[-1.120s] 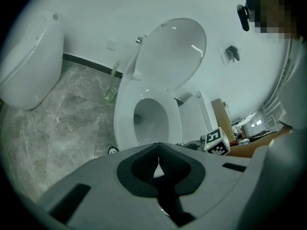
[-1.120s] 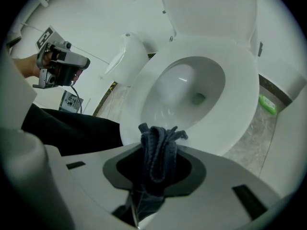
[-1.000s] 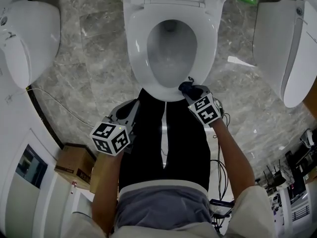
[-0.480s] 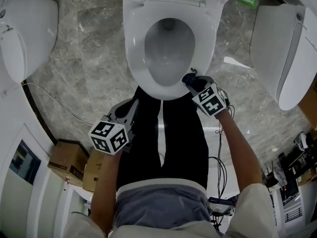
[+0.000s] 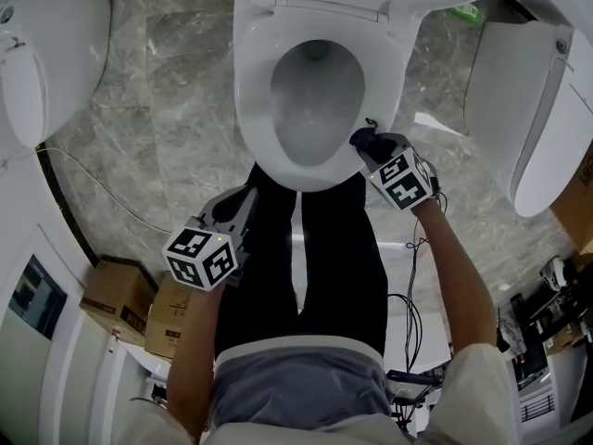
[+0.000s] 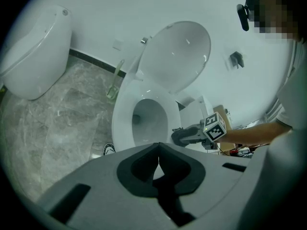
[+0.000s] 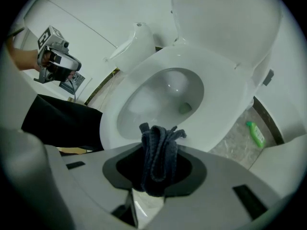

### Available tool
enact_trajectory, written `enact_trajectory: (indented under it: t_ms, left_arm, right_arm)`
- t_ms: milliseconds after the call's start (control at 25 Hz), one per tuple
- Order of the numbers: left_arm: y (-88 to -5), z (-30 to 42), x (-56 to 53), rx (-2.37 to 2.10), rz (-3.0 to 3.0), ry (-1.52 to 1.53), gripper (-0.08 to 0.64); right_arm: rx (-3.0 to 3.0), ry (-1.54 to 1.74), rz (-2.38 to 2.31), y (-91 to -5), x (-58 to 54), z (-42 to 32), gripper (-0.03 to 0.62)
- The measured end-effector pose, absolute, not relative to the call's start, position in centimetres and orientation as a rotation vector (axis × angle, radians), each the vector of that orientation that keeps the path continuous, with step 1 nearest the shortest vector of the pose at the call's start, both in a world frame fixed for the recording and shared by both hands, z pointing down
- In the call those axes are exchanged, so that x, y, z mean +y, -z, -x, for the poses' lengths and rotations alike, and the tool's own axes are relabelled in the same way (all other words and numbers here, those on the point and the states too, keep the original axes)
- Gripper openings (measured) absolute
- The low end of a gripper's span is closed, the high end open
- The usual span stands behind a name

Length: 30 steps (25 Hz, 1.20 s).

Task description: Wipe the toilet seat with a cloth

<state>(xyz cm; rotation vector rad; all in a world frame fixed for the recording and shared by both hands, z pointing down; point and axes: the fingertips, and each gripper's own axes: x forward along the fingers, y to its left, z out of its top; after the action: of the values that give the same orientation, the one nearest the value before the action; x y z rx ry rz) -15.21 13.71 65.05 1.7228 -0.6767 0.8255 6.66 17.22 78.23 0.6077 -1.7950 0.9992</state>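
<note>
Right claw clenched on dark cloth, bunched wad at front-right rim of toilet seat, beside bowl opening. Lid stood raised. Left claw clamped shut, nothing between jaws, hung low at left above person's dark trousers, apart from seat. Green bottle lay on marble floor.

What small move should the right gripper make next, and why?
Probably slide the cloth along the toilet seat toward the hinge. The right gripper is shut on the cloth at the seat's near right rim, and the stretch of rim beyond it lies bare.
</note>
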Motion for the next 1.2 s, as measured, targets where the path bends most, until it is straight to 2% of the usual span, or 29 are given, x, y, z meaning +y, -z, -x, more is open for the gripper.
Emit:
enact_trajectory:
  t_ms: [640,1200]
  left_arm:
    - [-64.8,13.4,13.2,-0.696,-1.708,-0.811,0.009]
    - [-65.0,12.7,11.7,-0.728,-1.673,-0.786,0.009]
  right_arm:
    - [-1.771,-0.952,-0.728,-78.6,8.2,-11.9,0.109]
    - [-1.813,-0.88,-0.761,-79.1,-0.3,-12.3,0.114]
